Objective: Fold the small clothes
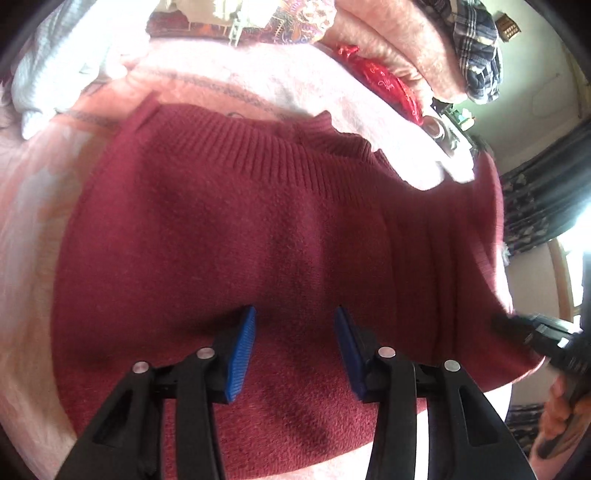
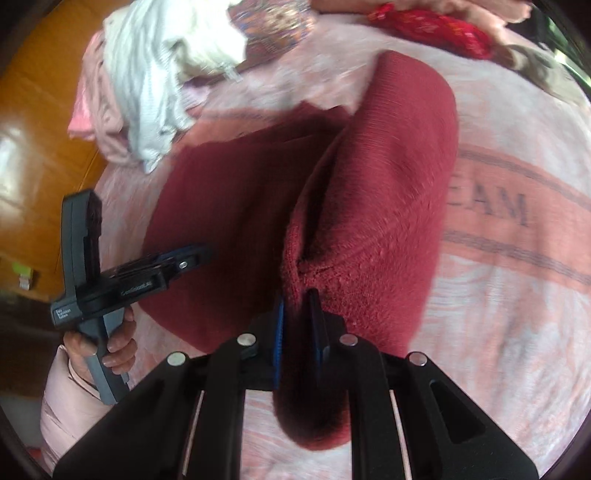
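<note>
A dark red knitted sweater [image 1: 236, 236] lies spread on a pink blanket [image 1: 29, 229]. My left gripper [image 1: 295, 317] is open, its blue pads just above the sweater's middle, holding nothing. My right gripper [image 2: 298, 299] is shut on the sweater's edge [image 2: 369, 206], lifting that side up and over the flat part [image 2: 229, 221]. The left gripper also shows in the right wrist view [image 2: 199, 254], over the sweater's left side. The right gripper shows at the right edge of the left wrist view [image 1: 517, 325].
A white garment [image 2: 155, 74] and pink clothes [image 2: 96, 122] are piled at the far left of the blanket [image 2: 517, 295]. A red cloth [image 2: 436, 22] lies at the back. A plaid garment [image 1: 476, 48] sits on folded pink fabric. An orange wooden surface [image 2: 44, 122] borders the left.
</note>
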A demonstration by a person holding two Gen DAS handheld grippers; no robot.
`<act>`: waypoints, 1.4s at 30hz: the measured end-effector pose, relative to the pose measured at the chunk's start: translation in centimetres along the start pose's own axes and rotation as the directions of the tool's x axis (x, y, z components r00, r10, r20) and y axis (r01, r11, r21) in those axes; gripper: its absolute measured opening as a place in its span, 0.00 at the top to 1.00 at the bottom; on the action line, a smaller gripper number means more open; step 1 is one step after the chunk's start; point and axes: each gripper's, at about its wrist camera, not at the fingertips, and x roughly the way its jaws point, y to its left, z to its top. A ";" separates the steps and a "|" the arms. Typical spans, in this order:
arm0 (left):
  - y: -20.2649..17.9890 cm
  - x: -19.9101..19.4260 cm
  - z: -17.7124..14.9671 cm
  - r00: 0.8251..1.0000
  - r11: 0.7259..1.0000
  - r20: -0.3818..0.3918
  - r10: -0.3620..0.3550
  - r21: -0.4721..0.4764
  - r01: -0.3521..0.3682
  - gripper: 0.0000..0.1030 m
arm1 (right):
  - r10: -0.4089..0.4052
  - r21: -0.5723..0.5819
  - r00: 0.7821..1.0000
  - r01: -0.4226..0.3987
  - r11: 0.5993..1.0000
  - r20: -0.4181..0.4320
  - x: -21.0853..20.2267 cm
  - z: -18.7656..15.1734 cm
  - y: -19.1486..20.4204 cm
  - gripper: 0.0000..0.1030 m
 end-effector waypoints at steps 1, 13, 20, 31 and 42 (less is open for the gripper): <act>0.2 0.0 0.1 1.000 1.000 -0.001 -0.012 -0.012 0.012 0.57 | 0.010 -0.012 1.000 -0.010 1.000 -0.013 1.1 0.0 0.9 0.89; -0.1 -1.0 -0.2 0.994 0.992 0.016 -0.104 -0.076 0.105 0.56 | 0.162 -0.014 0.985 -0.163 0.987 -0.055 1.1 -1.5 1.9 0.61; -5.0 -0.6 -0.2 0.986 0.986 0.000 -0.166 -0.018 0.166 0.51 | -0.021 -0.026 0.998 0.023 0.999 0.065 -3.8 -3.9 -2.4 0.61; -9.7 4.9 0.3 0.992 0.996 -0.090 -0.084 0.011 0.085 0.49 | 0.055 0.062 0.997 -0.058 0.996 0.047 -2.9 -5.4 -8.8 0.62; -8.9 4.1 0.4 0.997 0.999 -0.069 0.030 0.028 -0.028 0.37 | 0.093 0.076 0.994 -0.097 0.992 0.057 -3.7 -5.8 -9.5 0.62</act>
